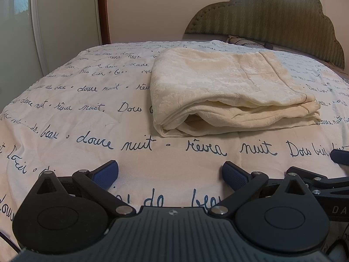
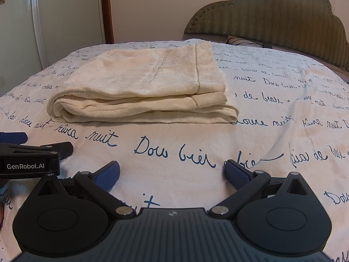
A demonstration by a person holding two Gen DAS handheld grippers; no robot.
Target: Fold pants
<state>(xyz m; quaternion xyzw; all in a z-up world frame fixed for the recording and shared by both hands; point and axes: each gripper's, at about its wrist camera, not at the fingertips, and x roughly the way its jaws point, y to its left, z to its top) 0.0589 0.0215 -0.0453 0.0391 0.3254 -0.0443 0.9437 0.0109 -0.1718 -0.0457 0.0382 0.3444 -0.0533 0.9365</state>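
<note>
Cream pants [image 1: 231, 87] lie folded into a thick rectangle on the bed, several layers stacked, hem edge showing at the right; they also show in the right wrist view [image 2: 141, 87]. My left gripper [image 1: 170, 174] is open and empty, low over the bedspread, short of the pants and apart from them. My right gripper [image 2: 172, 172] is open and empty too, in front of the pants' right half. The left gripper's body [image 2: 30, 159] shows at the left edge of the right wrist view; the right gripper's finger [image 1: 340, 156] shows at the right edge of the left wrist view.
The bed has a white bedspread [image 1: 98, 113] with dark blue handwritten script. A green padded headboard [image 1: 283, 17] stands behind on the right, with a pillow [image 1: 242, 40] at its foot. A white wardrobe [image 1: 65, 21] and a wall stand behind on the left.
</note>
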